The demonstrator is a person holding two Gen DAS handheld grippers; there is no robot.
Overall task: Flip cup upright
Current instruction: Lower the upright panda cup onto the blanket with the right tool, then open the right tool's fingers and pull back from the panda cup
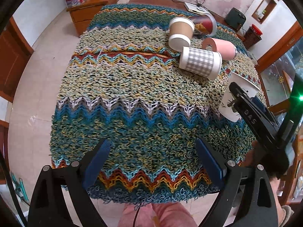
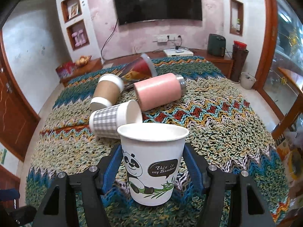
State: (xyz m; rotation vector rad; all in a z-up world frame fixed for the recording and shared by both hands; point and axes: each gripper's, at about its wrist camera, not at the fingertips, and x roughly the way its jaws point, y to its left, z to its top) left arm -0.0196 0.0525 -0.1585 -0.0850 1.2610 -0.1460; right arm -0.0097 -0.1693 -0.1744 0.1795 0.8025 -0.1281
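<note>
A white paper cup with a panda print (image 2: 151, 162) stands upright on the knitted cloth, between the blue pads of my right gripper (image 2: 152, 162). The pads sit close to its sides; whether they press it I cannot tell. The same cup (image 1: 230, 102) shows at the right in the left wrist view, partly hidden by the right gripper (image 1: 240, 98). My left gripper (image 1: 153, 157) is open and empty above the near edge of the cloth.
Lying on their sides on the cloth (image 1: 132, 94): a grey checked cup (image 2: 111, 121), a brown paper cup (image 2: 108, 92), a pink tumbler (image 2: 159, 92) and a red patterned cup (image 2: 142, 68). Wooden cabinets and a TV stand behind.
</note>
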